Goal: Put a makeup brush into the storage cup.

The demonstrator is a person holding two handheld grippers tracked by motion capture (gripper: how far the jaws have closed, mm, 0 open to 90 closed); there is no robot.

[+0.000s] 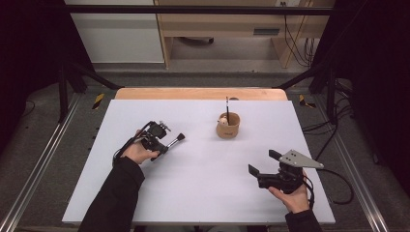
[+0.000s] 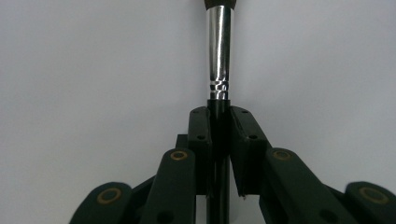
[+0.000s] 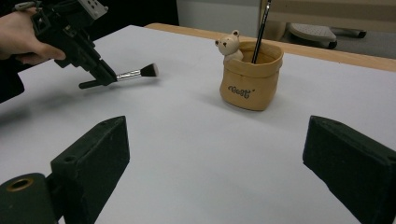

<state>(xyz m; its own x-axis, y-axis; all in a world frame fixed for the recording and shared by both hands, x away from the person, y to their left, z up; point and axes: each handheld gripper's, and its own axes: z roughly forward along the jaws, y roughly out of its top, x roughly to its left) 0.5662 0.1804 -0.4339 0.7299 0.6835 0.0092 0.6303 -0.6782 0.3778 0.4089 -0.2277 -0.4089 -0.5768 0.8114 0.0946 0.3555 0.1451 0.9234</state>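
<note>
a makeup brush (image 1: 175, 140) is gripped by its black handle in the closed left tongs (image 1: 164, 143), held just above the white tabletop (image 1: 203, 193) with its bristles aimed toward a tan bear-shaped holder (image 1: 228, 125), well apart to the right. one thin brush (image 1: 227, 109) is already stood upright in that holder. the right tongs (image 1: 263, 163) are held open and empty nearer the front. the brush is best tipped handle-down before being lowered inside the rim, clear of the standing brush.
</note>
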